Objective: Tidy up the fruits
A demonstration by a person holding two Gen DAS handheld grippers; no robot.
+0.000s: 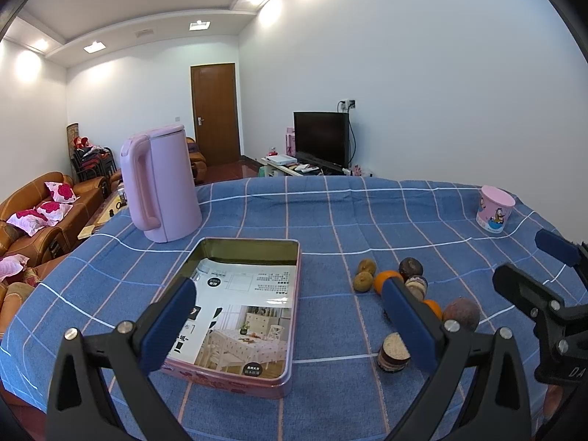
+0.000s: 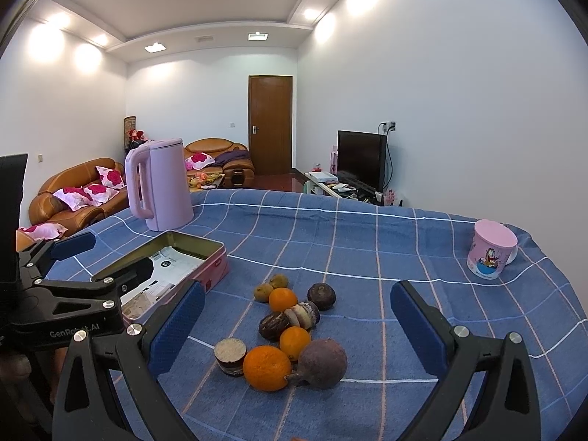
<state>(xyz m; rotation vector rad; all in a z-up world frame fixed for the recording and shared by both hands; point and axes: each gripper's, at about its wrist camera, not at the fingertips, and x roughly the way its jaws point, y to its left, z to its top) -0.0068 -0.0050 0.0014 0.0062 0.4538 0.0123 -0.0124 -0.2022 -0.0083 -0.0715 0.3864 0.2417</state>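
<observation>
A pile of fruit lies on the blue checked cloth: three oranges (image 2: 267,367), dark purple round fruits (image 2: 322,358), cut halves (image 2: 230,355) and two small brownish fruits (image 2: 263,291). The same pile shows in the left wrist view, with an orange (image 1: 386,279) behind the right finger. A shallow pink tin (image 1: 242,316) lined with a printed sheet stands to the left of the pile. My left gripper (image 1: 290,325) hangs open above the tin's near right part. My right gripper (image 2: 297,325) stands open over the fruit pile, touching nothing.
A pink kettle (image 1: 160,183) stands behind the tin (image 2: 205,257) at the back left. A pink cartoon cup (image 2: 490,250) sits at the far right of the table. The cloth's edges fall away at the left and the back. Sofas, a door and a TV lie beyond.
</observation>
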